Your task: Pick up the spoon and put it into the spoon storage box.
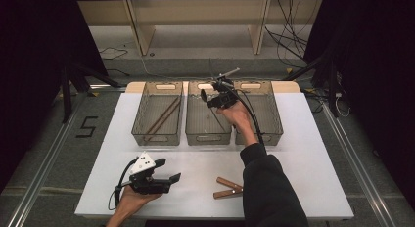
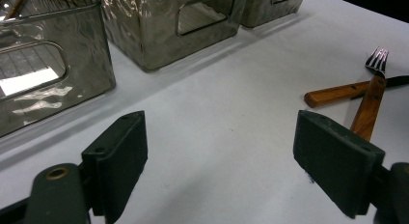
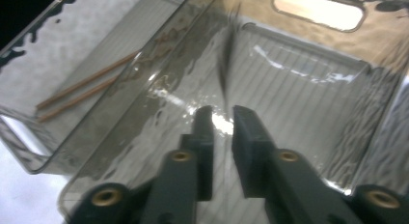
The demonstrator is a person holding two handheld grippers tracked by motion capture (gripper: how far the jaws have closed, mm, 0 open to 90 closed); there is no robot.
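Three clear plastic bins sit in a row at the table's [image 1: 303, 153] far edge. The left bin [image 1: 157, 113] holds two chopsticks [image 1: 163, 117]; the right bin [image 1: 266, 112] stands beside the right forearm. A wood-handled fork [image 2: 370, 91] and a second wood-handled utensil [image 2: 337, 92] lie crossed on the near table, just right of the left gripper [image 1: 171, 170], touching each other. The left gripper rests low over the table, jaws wide apart, nothing between them. The right gripper [image 3: 223, 119] hangs above the middle bin [image 1: 208, 114], pointing down into it, jaws parted by a narrow gap with nothing gripped. A dark blurred thin streak [image 3: 225, 64] shows just beyond its tips inside that bin; what it is cannot be told.
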